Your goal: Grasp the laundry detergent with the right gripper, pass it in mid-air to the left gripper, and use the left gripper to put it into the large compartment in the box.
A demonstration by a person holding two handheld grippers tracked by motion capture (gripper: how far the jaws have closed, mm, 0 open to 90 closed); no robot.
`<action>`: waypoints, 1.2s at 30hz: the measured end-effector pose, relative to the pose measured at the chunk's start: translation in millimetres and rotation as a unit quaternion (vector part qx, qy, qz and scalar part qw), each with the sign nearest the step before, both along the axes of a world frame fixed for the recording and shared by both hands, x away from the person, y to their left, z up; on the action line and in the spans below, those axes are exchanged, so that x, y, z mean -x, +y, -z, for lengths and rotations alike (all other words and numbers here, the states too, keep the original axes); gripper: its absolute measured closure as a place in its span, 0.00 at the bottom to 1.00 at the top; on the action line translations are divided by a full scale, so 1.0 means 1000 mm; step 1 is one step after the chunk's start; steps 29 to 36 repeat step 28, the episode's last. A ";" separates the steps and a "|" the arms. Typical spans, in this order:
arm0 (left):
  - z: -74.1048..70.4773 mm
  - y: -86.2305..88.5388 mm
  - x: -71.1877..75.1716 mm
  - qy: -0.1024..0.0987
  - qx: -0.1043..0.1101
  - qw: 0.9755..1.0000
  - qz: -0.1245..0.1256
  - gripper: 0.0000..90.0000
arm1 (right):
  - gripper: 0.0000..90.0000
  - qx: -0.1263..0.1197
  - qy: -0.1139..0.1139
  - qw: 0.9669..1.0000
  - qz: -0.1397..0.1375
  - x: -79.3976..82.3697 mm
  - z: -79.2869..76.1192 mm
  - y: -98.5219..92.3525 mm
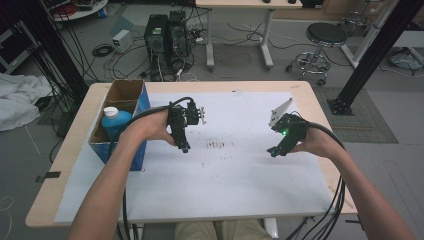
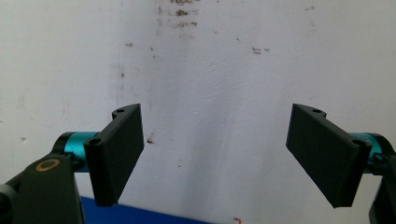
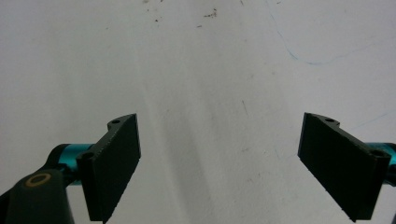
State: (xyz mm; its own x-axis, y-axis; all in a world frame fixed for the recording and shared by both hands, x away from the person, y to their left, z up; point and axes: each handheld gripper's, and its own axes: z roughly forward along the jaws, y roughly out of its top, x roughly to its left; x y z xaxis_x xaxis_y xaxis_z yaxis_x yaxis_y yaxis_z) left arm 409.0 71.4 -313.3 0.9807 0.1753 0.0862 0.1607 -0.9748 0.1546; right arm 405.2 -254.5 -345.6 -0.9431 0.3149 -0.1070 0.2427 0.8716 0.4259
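We judge the work to be at its very start: nothing is gripped, and both tools hang above the white sheet [image 1: 240, 170] that covers the surface [image 1: 65, 185]. Our left hand-held gripper [image 1: 184, 148] stands with its jaws spread wide and nothing between them, as the left gripper view shows against the stained paper; our right hand-held gripper [image 1: 272, 151] is likewise wide and bare, well apart from the left one. The nearest thing to handle is the blue bottle [image 1: 115, 121], which sits upright inside the open cardboard box [image 1: 131, 90] at the left edge of the surface, just beside our left hand [image 1: 150, 127]. It looks like smooth blue plastic with a white cap, rounded at the shoulder. Reaching in, closing on it and lifting it out all appear left to do.
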 end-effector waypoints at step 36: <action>0.002 -0.002 0.007 -0.006 0.006 1.000 0.007 0.21 | 0.14 0.006 -0.006 1.000 -0.003 0.003 -0.003 0.004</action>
